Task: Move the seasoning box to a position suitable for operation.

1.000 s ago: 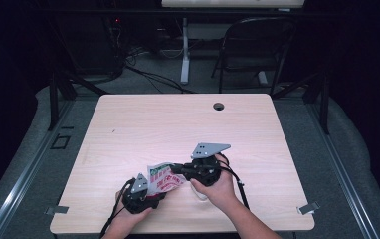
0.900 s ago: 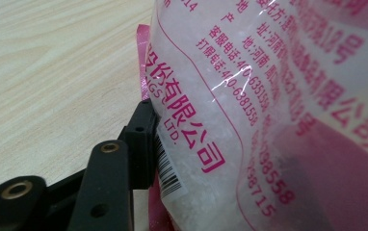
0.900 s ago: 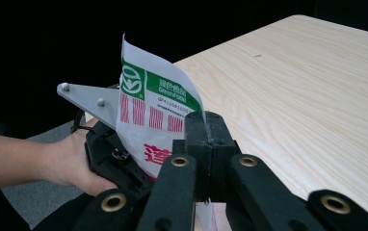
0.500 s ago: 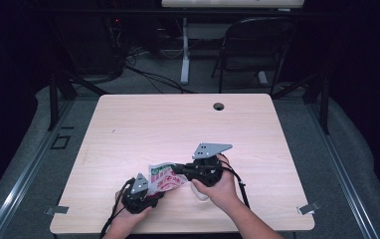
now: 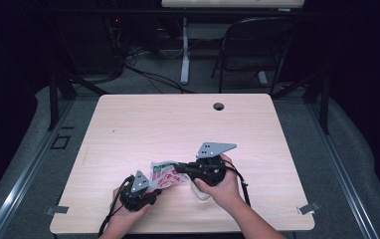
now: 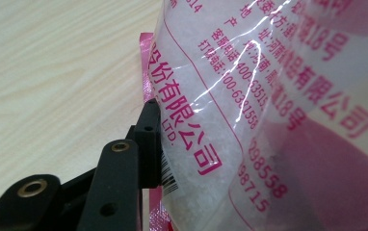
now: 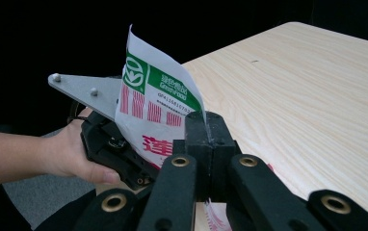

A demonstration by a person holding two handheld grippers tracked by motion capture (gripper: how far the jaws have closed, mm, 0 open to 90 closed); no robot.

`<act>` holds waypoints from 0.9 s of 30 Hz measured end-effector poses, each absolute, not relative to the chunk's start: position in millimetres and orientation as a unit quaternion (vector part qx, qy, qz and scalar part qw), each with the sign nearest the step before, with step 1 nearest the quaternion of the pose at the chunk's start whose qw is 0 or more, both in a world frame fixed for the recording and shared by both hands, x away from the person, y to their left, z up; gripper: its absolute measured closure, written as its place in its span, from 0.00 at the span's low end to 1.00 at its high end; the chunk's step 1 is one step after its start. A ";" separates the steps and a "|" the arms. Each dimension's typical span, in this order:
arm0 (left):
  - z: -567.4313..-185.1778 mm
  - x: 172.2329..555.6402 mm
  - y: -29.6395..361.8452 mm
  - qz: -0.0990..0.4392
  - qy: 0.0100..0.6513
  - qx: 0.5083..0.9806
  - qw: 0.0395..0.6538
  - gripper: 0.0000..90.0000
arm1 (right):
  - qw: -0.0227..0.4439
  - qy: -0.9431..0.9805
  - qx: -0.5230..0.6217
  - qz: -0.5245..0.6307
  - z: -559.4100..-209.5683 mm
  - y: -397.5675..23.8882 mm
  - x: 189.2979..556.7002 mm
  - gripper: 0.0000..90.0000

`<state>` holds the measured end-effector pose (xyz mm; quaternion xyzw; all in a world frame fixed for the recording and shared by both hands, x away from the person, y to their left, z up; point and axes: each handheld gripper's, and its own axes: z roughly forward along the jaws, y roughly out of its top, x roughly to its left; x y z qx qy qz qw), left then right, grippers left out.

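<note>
A clear plastic bag (image 5: 164, 175) of white granules, printed in red with a green logo, is held between both grippers near the table's front edge. My left gripper (image 5: 152, 188) is shut on its lower left part. In the left gripper view one black jaw presses against the bag (image 6: 249, 96), and the other jaw is hidden behind it. My right gripper (image 5: 178, 168) comes in from the right. In the right gripper view it (image 7: 206, 126) is shut on the bag's (image 7: 155, 103) edge, which stands upright above the jaws. Behind the bag, a hand holds the left gripper's body (image 7: 110, 144).
The light wooden table (image 5: 178, 124) has a round cable hole (image 5: 219, 106) at its far edge. A dark chair (image 5: 255, 47) and a desk leg (image 5: 184, 50) stand beyond it on the floor. Both hands work close to the table's near edge.
</note>
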<state>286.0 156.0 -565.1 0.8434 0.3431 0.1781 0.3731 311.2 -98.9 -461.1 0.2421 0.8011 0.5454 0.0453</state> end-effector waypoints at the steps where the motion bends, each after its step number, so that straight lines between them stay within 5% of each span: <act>1: -563.4 286.4 156.0 0.181 0.343 0.844 0.371 0.66 | 0.046 0.800 0.243 0.547 -460.7 -99.8 310.9 1.00; 27: -549.1 289.7 138.8 0.264 0.322 0.842 0.344 0.66 | 0.066 0.793 0.259 0.547 -460.2 -124.8 306.6 1.00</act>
